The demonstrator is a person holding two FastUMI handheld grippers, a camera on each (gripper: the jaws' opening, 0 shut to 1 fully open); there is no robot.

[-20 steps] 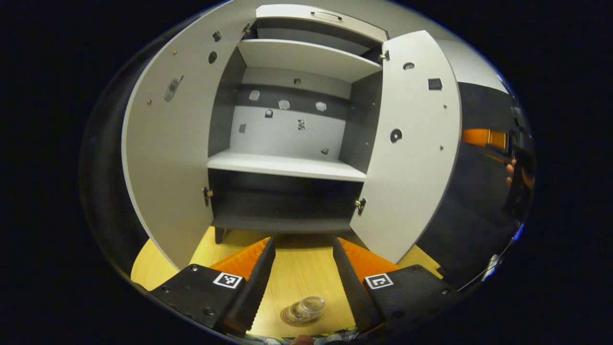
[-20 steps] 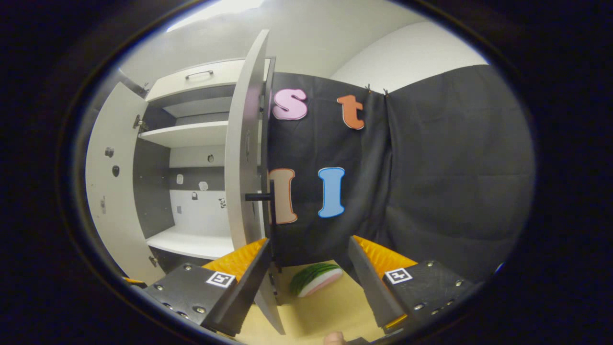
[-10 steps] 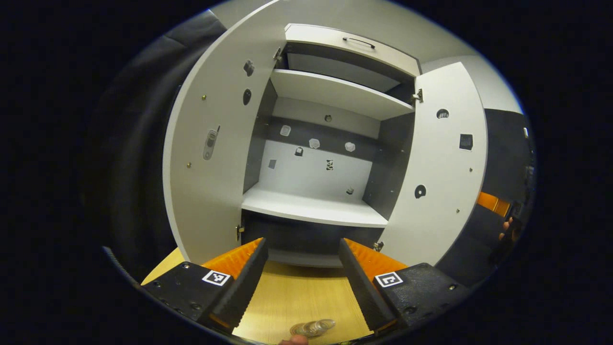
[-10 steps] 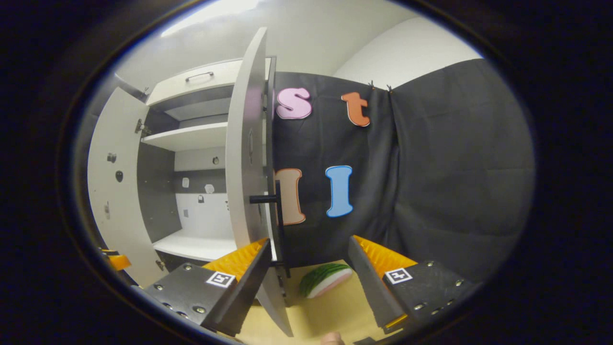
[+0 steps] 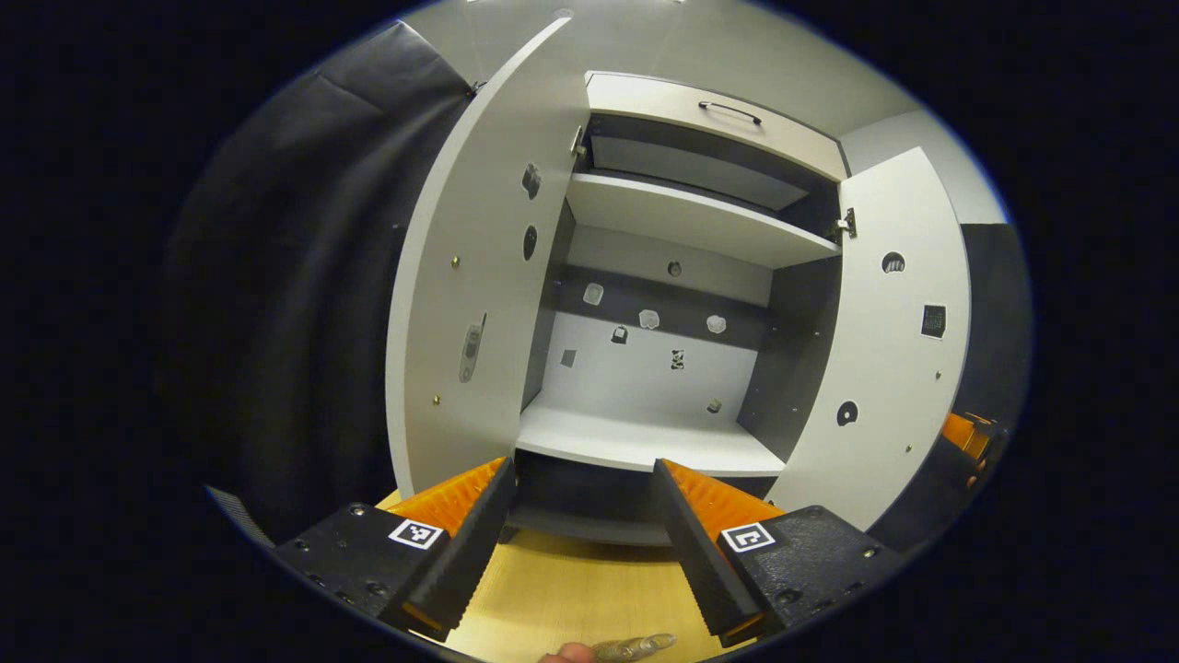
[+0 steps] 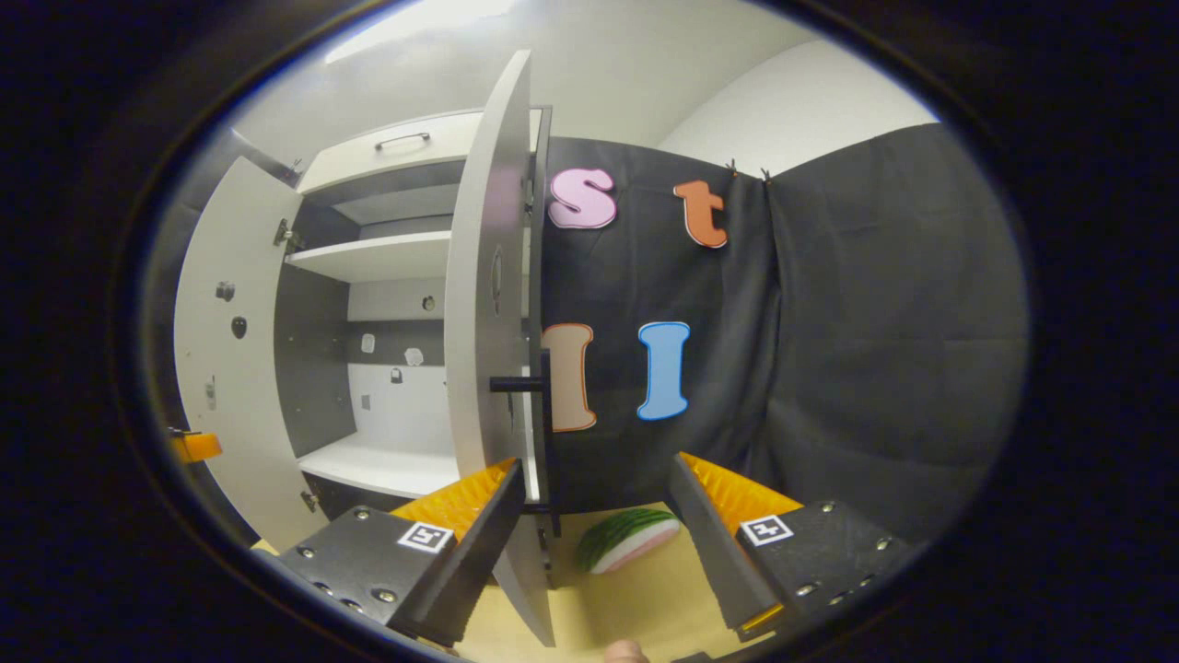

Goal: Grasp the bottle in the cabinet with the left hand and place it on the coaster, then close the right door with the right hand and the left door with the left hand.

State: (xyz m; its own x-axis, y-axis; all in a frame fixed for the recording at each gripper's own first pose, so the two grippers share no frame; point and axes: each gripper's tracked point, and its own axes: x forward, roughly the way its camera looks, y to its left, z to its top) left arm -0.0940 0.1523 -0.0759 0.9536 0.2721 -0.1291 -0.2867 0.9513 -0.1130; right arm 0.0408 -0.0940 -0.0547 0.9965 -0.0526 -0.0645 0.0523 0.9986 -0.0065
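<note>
The grey cabinet (image 5: 645, 442) stands with both doors swung wide and its shelves bare. A sliver of the clear bottle (image 5: 636, 647) shows at the bottom edge of the left gripper view, on the wooden table below and behind my left gripper (image 5: 580, 543). That gripper is open, holds nothing and faces the cabinet's middle shelf. In the right gripper view the right door (image 6: 493, 322) is seen edge-on, its black handle (image 6: 520, 384) sticking out. My right gripper (image 6: 589, 543) is open just below and right of the handle. The left door (image 6: 230, 350) stands open farther off.
A watermelon-slice toy (image 6: 626, 539) lies on the wooden table (image 6: 645, 599) behind the right door. The other gripper (image 5: 967, 433) shows past the right door in the left gripper view. Small clear bits are stuck on the cabinet's back panel (image 5: 645, 359).
My left gripper has lifted and tilted up away from the bottle, which slid to the bottom edge of its view. My right gripper has edged slightly nearer the right door's handle.
</note>
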